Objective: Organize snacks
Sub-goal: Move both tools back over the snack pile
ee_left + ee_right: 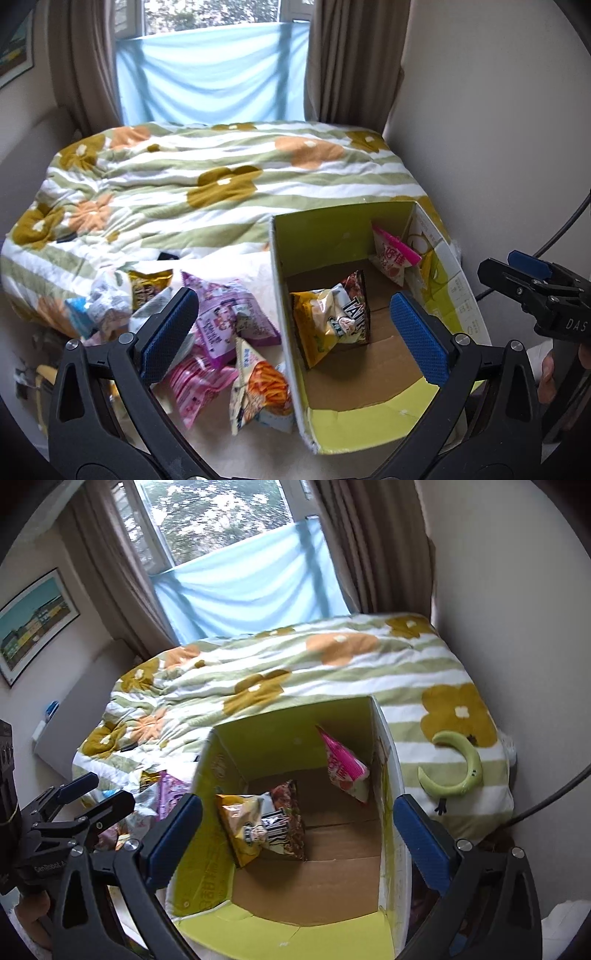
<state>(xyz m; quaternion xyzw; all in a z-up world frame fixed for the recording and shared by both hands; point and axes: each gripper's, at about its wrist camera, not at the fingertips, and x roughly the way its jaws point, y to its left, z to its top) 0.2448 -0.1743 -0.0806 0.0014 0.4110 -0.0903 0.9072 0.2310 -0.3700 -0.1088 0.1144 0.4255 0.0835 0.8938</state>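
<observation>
The box [295, 934] wall hides part of the snack pile [221, 332] on the bed [221, 177], while both the left gripper [295, 332] and right gripper [299, 838] hover released, empty, above two bags inside.

Black gripper [293, 338] frames, blue textured pads [168, 334], silver screws, white lettering

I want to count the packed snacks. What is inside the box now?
Inside the box are a yellow bag in front of a dark bag, and a pink bag in the far corner. Anything beneath them is hidden.
</observation>
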